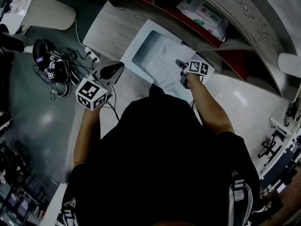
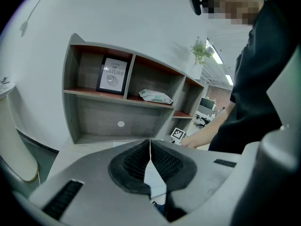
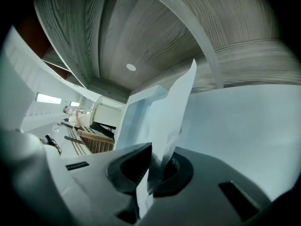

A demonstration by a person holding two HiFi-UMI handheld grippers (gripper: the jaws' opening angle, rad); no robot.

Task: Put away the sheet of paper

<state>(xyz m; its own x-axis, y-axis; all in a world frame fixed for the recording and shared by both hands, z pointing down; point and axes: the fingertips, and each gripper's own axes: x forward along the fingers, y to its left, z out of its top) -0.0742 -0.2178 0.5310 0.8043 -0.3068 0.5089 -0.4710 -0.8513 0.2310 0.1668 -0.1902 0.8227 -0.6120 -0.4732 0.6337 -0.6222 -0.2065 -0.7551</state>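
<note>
The sheet of paper point(image 1: 165, 66) is white and a little crumpled. It lies partly over a shallow white tray point(image 1: 141, 36) on the pale table. My right gripper point(image 1: 182, 66) is shut on the sheet's near edge. In the right gripper view the sheet point(image 3: 175, 108) stands up from between the pads of the right gripper point(image 3: 153, 166), with the tray's wall point(image 3: 134, 114) behind it. My left gripper point(image 1: 117, 68) hovers to the left of the tray, apart from the paper. In its own view the left gripper point(image 2: 150, 147) has its jaws together with nothing gripped.
A wooden shelf unit point(image 2: 94, 112) stands behind the tray, holding a pack of wipes point(image 1: 203, 12) and a framed print point(image 2: 113, 74). A power strip point(image 1: 91, 54) and cables lie on the floor to the left, beside dark gear point(image 1: 51, 66). A small plant point(image 2: 201, 52) tops the shelf.
</note>
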